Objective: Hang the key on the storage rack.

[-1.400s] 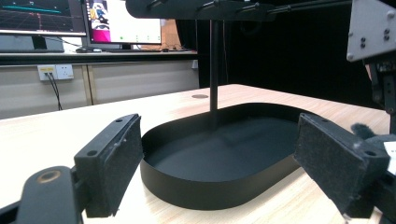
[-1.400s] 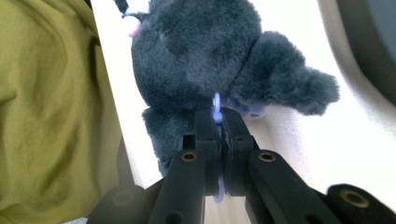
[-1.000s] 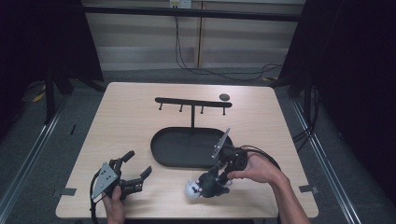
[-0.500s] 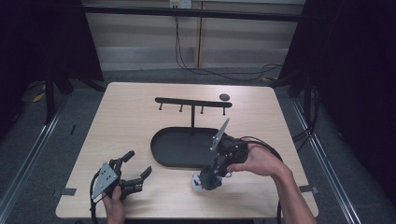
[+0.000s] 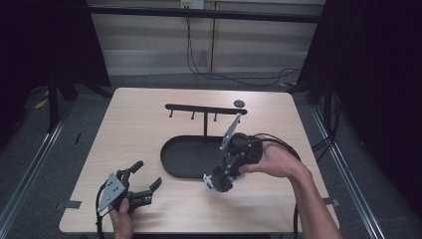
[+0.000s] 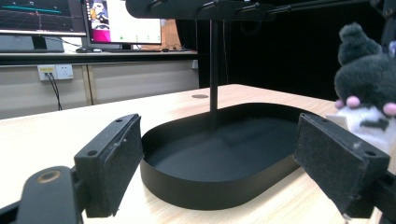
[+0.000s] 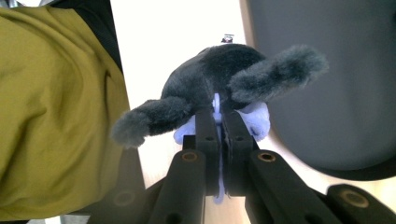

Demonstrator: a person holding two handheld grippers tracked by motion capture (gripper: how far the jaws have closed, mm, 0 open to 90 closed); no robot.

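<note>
A small plush toy (image 5: 215, 183), dark grey with long ears, a white face and a lilac part, hangs just above the table off the near right rim of the black oval tray (image 5: 174, 154). My right gripper (image 5: 225, 172) points down and is shut on it. In the right gripper view the jaws (image 7: 220, 119) pinch the lilac part under the plush toy's (image 7: 224, 77) ears. My left gripper (image 5: 148, 175) rests at the front left of the table, open and holding nothing. In the left gripper view, its pads (image 6: 114, 161) frame the tray (image 6: 219, 186), with the plush toy (image 6: 366, 88) at the right.
A black rack (image 5: 205, 109) with a crossbar and small hooks rises from the far side of the tray. A small dark disc (image 5: 239, 103) lies on the table behind it. An olive-yellow garment (image 7: 51, 107) is at the left of the right gripper view.
My right gripper has risen with the plush toy, lifting it off the table and a little toward the tray. The left gripper has stayed where it was.
</note>
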